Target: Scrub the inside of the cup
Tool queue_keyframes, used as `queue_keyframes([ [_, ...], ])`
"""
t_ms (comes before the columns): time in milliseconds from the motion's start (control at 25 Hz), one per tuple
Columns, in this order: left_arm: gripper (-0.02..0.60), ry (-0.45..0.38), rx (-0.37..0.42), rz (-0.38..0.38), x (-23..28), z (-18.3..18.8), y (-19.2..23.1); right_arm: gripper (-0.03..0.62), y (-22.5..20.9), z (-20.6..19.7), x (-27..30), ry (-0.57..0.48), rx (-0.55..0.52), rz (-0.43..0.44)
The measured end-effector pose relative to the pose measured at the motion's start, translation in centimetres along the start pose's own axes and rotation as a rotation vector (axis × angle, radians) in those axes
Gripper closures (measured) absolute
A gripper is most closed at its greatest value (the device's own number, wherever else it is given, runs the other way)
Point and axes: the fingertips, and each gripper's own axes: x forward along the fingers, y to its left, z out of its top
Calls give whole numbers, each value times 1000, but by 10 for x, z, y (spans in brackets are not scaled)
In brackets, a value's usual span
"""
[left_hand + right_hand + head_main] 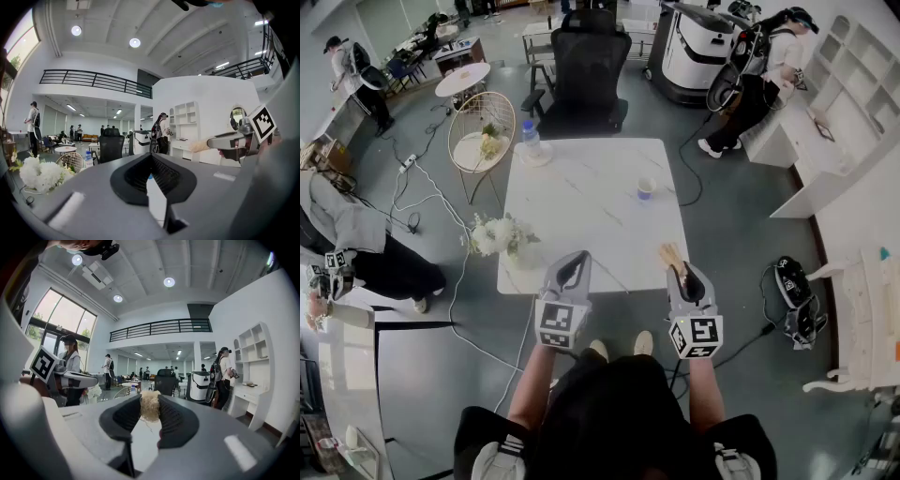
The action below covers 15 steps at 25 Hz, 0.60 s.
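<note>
A small blue and white cup [646, 188] stands on the white table [581, 211], right of its middle. My right gripper [678, 269] hovers over the table's near right edge, shut on a tan fibrous scrubber [670, 253] that pokes out past its tips; the scrubber [150, 406] fills the gap between the jaws in the right gripper view. Over the near edge, left of it, hangs my left gripper [574, 270], jaws shut with nothing in them. A sliver of the blue cup [150, 176] shows past its tips. Both grippers are well short of the cup.
A water bottle [530, 139] stands on a plate at the table's far left corner, and white flowers [497, 234] at its near left corner. A black office chair [589, 70] faces the far edge. A wire chair [481, 131] and floor cables lie left. People stand around the room.
</note>
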Motion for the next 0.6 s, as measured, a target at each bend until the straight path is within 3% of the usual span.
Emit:
queue_keyframes([
  [600,574,-22,1,-27,14,11,-4,487,-7,0,6,7,32,-21],
])
